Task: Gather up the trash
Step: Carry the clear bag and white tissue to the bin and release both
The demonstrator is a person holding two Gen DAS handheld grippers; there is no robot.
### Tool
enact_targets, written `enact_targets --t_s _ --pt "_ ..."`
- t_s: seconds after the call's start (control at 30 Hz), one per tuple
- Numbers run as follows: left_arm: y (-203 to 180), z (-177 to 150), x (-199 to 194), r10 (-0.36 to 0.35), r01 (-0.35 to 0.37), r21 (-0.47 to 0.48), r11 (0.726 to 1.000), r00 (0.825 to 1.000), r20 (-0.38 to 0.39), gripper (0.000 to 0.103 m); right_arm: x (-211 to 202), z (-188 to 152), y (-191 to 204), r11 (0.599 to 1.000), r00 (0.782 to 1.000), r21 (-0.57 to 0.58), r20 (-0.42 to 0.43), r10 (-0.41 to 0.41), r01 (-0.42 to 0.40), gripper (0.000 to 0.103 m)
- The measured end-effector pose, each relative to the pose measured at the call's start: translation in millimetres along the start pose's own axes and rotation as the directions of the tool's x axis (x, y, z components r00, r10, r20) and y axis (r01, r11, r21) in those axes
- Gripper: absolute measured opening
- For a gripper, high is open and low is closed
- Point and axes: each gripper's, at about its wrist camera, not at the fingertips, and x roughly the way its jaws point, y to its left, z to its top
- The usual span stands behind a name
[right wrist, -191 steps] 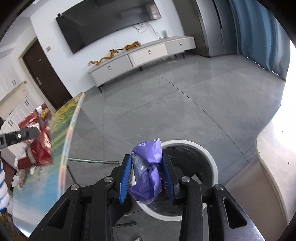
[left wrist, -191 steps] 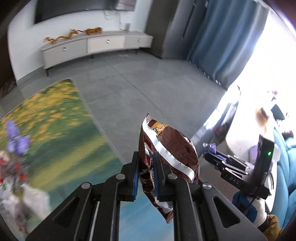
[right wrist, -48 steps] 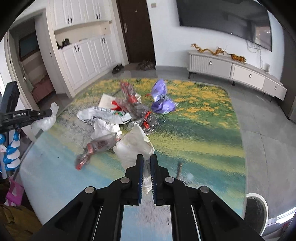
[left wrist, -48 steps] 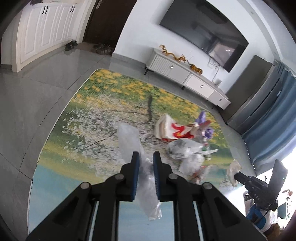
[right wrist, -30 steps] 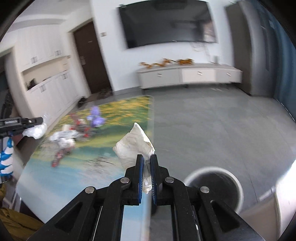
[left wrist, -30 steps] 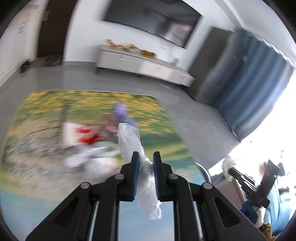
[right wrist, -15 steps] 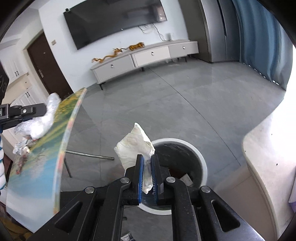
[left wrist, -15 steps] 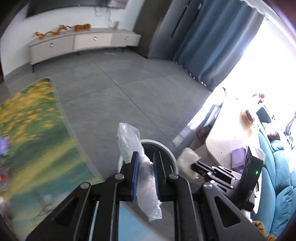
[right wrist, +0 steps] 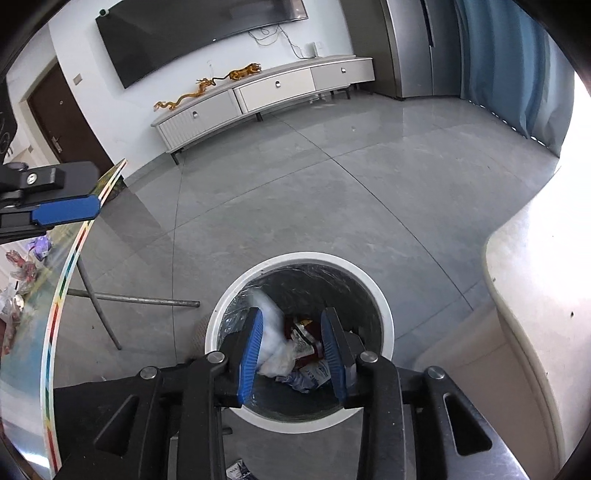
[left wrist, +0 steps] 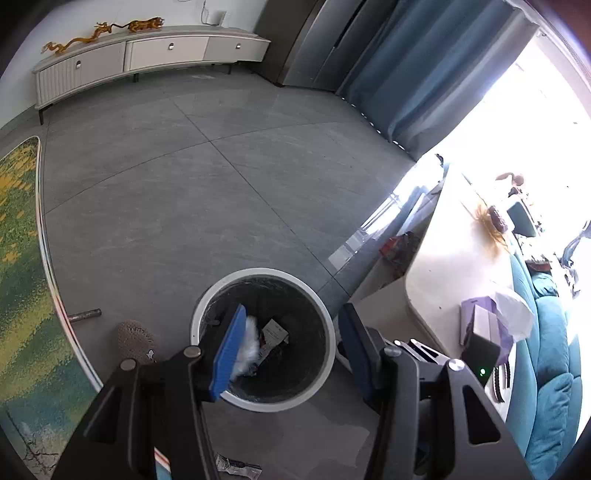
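My left gripper point(left wrist: 291, 350) hangs over the bin point(left wrist: 207, 306), its jaws having just been opening, and nothing is pressed between them; the clear bag point(left wrist: 246, 349) lies blurred inside, close by the left pad. My right gripper point(right wrist: 291, 350) is also above the bin, jaws having just parted and released, with the white wad point(right wrist: 275, 343) sitting among the wrappers point(right wrist: 306, 334) below.

So I judge this pair of pieces as delivered. The bin's black liner already holds several packets, yet it is not full. More trash point(right wrist: 22, 264) lies on the table point(right wrist: 55, 295) at the left edge of the right view, a purple scrap and red wrappers among it, and a small packet point(left wrist: 236, 466) lies on the floor just beside the bin, so I have more trips to make.

The floor point(left wrist: 221, 166) is grey tile. A white TV cabinet point(right wrist: 266, 96) stands against the far wall under a TV point(right wrist: 192, 33), blue curtains point(left wrist: 424, 74) hang by a bright window, and a pale counter point(right wrist: 535, 277) curves at my right.
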Motion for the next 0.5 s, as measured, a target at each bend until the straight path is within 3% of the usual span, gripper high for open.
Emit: enact_targets --t_s 0.27,0.5 --pt "13.3 -11.4 -62.2 0.054 -0.056 0.023 0.998 0.994 0.096 0.05 -38.7 7.1 12.2 1.0 0.997 -0.006 0.078 0.015 -0.015 0.031" --pt "44.3 -40.9 -154.6 0.158 -0.16 -0.014 0.987 0.95 0.271 0.05 -95.9 21.8 48.8 0.997 0.98 -0.072 0.195 0.047 -0.033 0.036"
